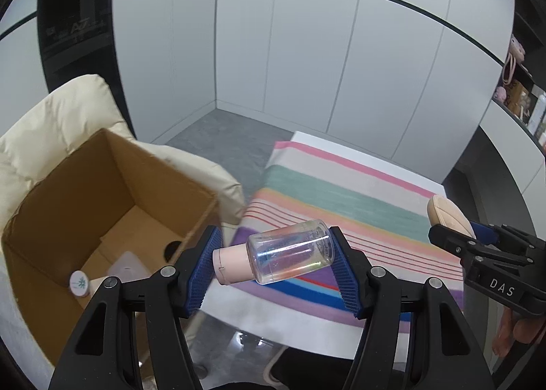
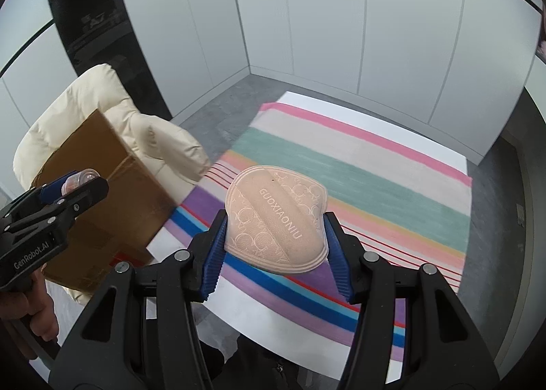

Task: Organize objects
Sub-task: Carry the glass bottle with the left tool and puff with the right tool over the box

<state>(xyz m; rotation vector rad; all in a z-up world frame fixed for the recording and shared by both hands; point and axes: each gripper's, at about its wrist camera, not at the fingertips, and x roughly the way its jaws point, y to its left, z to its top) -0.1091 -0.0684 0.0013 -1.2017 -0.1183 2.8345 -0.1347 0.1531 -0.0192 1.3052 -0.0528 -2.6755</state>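
My left gripper [image 1: 274, 255] is shut on a clear plastic bottle [image 1: 290, 255] with a pink cap, held sideways in the air between the cardboard box [image 1: 112, 185] and the striped cloth [image 1: 341, 205]. My right gripper [image 2: 274, 236] is shut on a beige powder puff [image 2: 276, 219] marked GUOXIAONIU, held above the striped cloth [image 2: 358, 168]. The puff also shows in the left wrist view [image 1: 447, 212], at the right. The bottle shows in the right wrist view [image 2: 78, 180], in front of the box [image 2: 109, 205].
The open box sits on a cream padded chair [image 1: 51, 117] left of the table and holds a white container [image 1: 128, 265] and a small jar [image 1: 80, 284]. A white table [image 2: 375, 106] carries the cloth. Shelves with items [image 1: 522, 96] stand at the far right.
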